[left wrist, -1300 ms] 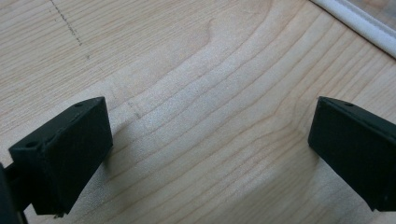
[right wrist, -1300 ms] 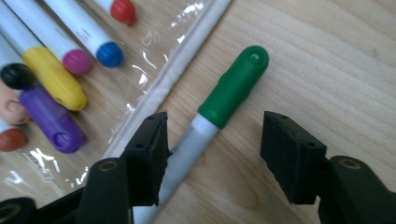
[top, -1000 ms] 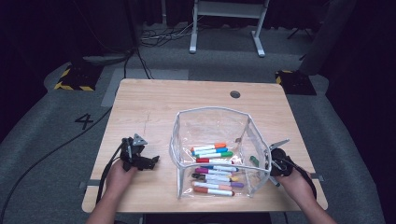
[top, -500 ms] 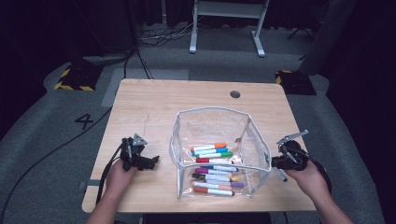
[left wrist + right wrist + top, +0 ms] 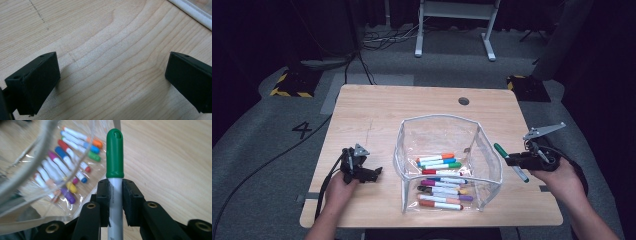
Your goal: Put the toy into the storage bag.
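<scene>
A clear plastic pouch (image 5: 482, 145) stands open in the middle of the wooden table (image 5: 377, 115), with several coloured markers (image 5: 439, 162) lying inside it. My right gripper (image 5: 517, 161) hovers just right of the pouch, shut on a white marker with a green cap (image 5: 114, 155). That same green-capped marker (image 5: 502, 151) points up and left toward the pouch. The pouch and its markers (image 5: 75, 167) lie to the left in the right gripper view. My left gripper (image 5: 374, 173) rests low on the table left of the pouch, its jaws wide apart over bare wood (image 5: 110, 62).
A round grommet hole (image 5: 463, 101) sits near the table's far edge. The pouch's white rim (image 5: 192, 11) crosses the top right corner of the left gripper view. Cables and a white stand base (image 5: 454, 30) lie on the grey floor beyond the table.
My right gripper has lifted off the table with the green-capped marker and moved right and up, away from the pouch's side. The left gripper has stayed put.
</scene>
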Action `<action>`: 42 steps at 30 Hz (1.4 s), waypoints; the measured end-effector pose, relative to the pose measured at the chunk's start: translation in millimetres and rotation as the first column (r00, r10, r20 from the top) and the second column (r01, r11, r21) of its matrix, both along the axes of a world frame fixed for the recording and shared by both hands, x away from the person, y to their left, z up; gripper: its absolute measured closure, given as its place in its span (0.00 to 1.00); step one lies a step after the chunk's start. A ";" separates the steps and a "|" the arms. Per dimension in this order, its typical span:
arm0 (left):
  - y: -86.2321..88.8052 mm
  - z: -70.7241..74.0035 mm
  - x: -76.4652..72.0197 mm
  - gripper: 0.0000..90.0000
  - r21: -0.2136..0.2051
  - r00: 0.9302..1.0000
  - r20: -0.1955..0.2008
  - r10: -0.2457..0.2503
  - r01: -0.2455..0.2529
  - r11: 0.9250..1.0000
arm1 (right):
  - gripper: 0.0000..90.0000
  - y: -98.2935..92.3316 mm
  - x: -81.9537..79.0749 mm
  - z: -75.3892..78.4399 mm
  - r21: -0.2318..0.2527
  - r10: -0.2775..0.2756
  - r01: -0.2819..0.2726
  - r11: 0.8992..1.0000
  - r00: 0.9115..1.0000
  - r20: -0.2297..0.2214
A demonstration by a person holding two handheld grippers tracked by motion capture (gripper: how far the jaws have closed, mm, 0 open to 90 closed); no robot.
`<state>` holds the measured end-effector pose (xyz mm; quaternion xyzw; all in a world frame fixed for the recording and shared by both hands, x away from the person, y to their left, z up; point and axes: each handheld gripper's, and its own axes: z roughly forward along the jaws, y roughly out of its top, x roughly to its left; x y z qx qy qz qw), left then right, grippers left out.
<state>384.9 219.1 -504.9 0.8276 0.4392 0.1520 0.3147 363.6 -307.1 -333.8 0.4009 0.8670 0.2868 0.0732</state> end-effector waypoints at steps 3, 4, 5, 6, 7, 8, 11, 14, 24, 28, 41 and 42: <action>-0.1 -0.1 0.2 0.00 -0.001 1.000 0.000 -0.001 0.001 1.000 | 0.85 3.7 -2.3 16.6 0.008 0.026 -0.027 1.000 0.999 0.026; -0.2 -0.1 0.3 0.00 -0.002 1.000 0.001 -0.001 0.001 1.000 | 0.85 5.4 -3.0 22.1 0.008 0.036 -0.036 0.999 0.999 0.033; -0.5 -0.2 0.4 0.00 -0.004 1.000 0.001 0.001 -0.001 1.000 | 0.85 7.5 -4.1 27.5 0.011 0.044 -0.044 0.999 0.998 0.040; -0.5 -0.2 0.5 0.00 -0.004 1.000 0.002 0.001 -0.001 1.000 | 0.85 9.5 -5.1 32.9 0.013 0.053 -0.054 0.998 0.997 0.047; -0.5 -0.2 0.5 0.00 -0.004 1.000 0.001 0.001 -0.001 1.000 | 0.85 12.3 -6.2 39.5 0.013 0.064 -0.065 0.998 0.996 0.055; -0.5 -0.2 0.5 0.00 -0.004 1.000 0.001 0.001 -0.001 1.000 | 0.85 14.1 -6.8 43.4 0.013 0.073 -0.073 0.997 0.996 0.060; -0.5 -0.2 0.5 0.00 -0.004 1.000 0.001 0.001 -0.001 1.000 | 0.85 19.3 -8.0 53.4 0.008 0.093 -0.094 0.996 0.993 0.072; -0.5 -0.2 0.5 0.00 -0.004 1.000 0.001 0.001 -0.001 1.000 | 0.85 32.3 -9.7 69.2 -0.020 0.147 -0.146 0.989 0.985 0.089; 0.2 0.1 -0.5 0.00 0.000 1.000 -0.002 -0.007 0.007 1.000 | 0.85 80.2 -5.6 88.4 -0.052 0.304 -0.300 0.953 0.949 0.089; 0.3 0.0 -0.4 0.00 0.000 1.000 -0.002 -0.007 0.007 1.000 | 0.85 105.5 -2.5 88.3 -0.065 0.367 -0.363 0.930 0.928 0.070; -0.2 -0.1 0.8 0.00 -0.003 1.000 0.000 -0.012 0.012 1.000 | 0.85 166.2 17.1 55.1 -0.095 0.442 -0.445 0.890 0.895 -0.055; -0.1 0.2 0.8 0.00 -0.001 1.000 -0.003 -0.013 0.013 1.000 | 0.85 170.3 17.8 50.7 -0.099 0.448 -0.452 0.886 0.892 -0.067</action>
